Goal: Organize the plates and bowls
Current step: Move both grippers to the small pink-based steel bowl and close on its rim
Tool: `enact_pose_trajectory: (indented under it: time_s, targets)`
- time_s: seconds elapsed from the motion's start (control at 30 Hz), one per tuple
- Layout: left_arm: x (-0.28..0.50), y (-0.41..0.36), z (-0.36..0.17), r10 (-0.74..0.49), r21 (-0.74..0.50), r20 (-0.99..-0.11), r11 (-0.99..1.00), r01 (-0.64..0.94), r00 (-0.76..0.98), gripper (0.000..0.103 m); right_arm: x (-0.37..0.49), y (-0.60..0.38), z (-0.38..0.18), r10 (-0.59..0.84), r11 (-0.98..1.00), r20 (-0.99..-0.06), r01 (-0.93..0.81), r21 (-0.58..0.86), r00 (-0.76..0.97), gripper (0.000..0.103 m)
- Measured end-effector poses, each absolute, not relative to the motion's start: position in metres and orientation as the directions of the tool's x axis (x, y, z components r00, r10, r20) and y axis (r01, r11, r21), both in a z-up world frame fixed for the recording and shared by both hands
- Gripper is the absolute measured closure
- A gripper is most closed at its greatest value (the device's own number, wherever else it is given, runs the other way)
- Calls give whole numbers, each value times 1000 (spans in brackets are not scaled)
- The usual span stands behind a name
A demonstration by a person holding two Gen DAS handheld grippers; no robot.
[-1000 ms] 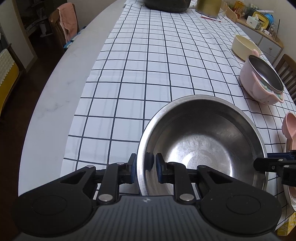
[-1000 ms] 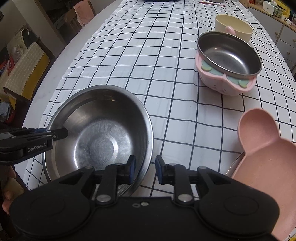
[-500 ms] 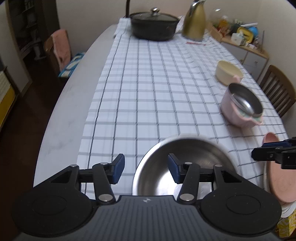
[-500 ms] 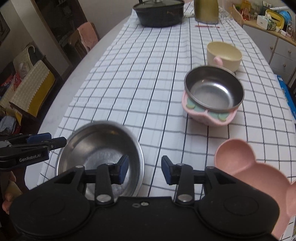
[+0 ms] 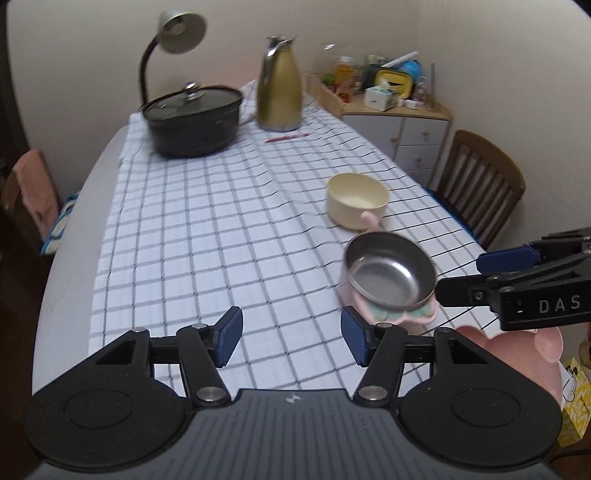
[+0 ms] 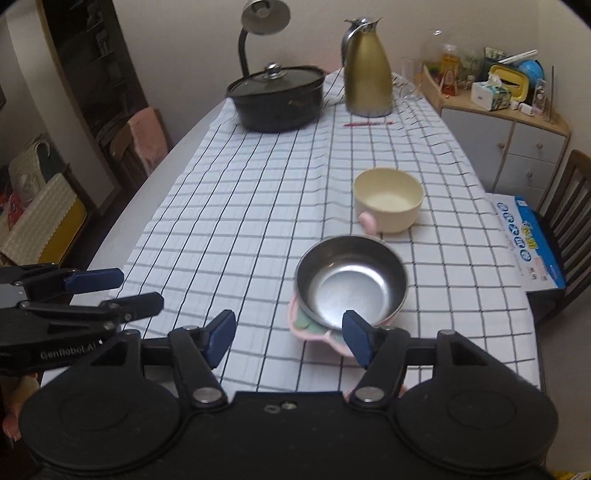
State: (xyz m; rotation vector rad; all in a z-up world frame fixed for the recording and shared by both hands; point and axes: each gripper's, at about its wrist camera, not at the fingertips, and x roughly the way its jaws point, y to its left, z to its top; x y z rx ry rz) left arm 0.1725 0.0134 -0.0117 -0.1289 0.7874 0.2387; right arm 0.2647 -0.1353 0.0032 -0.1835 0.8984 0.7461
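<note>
My left gripper (image 5: 291,339) hangs above the checked tablecloth (image 5: 207,236), its jaws opening with nothing between them. My right gripper (image 6: 288,338) is likewise opening and empty; it shows at the right edge of the left wrist view (image 5: 461,275). Ahead stands a small steel bowl (image 6: 351,284) nested in a pink holder (image 6: 306,328), also seen as the steel bowl (image 5: 391,273). Behind it sits a cream bowl (image 6: 388,199) with a pink handle. A pink plate (image 5: 517,354) lies at the near right. The large steel bowl is out of view.
A lidded black pot (image 5: 192,118), a gold jug (image 5: 279,88) and a desk lamp (image 5: 181,26) stand at the table's far end, with a red pen (image 5: 286,137) nearby. A wooden chair (image 5: 480,184) and a cluttered cabinet (image 5: 399,122) flank the right side.
Both grippers let go of the large steel bowl's rim, opened and rose away from the table. The bowl slid out of view below them, and the far end of the table came into sight.
</note>
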Motion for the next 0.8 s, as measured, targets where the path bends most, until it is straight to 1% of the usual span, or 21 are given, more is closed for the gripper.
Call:
enact_pose_trajectory:
  time_s: [0.07,0.23,0.3,0.37,0.47,0.67,0.8]
  targets:
    - [186,9,-10,153,-19,-706,972,-234,691,43,273,-138,6,504,751,-757,-644,147,415,30]
    - [216,5,-9,144,-18,-688,976,-215,711,28,292,-142,9,485,783,-744,-607,136,459,20]
    - [226,7,-10,137,-30,-685,976,-216,716,27,298,-144,8,478,792,-743,-596,135,468,14]
    - [236,9,-12,134,-33,-685,976,-215,716,26,304,-144,6,475,797,-738,-589,131,479,3]
    - [251,13,-18,129,-41,-695,975,-218,707,26,313,-146,1,462,810,-733,-574,119,500,1]
    - [285,18,-34,135,-30,-716,974,-224,685,26,338,-144,-14,406,846,-752,-524,94,519,0]
    - [306,20,-51,117,-41,-747,974,-221,654,26,355,-144,-29,367,868,-771,-489,82,521,0]
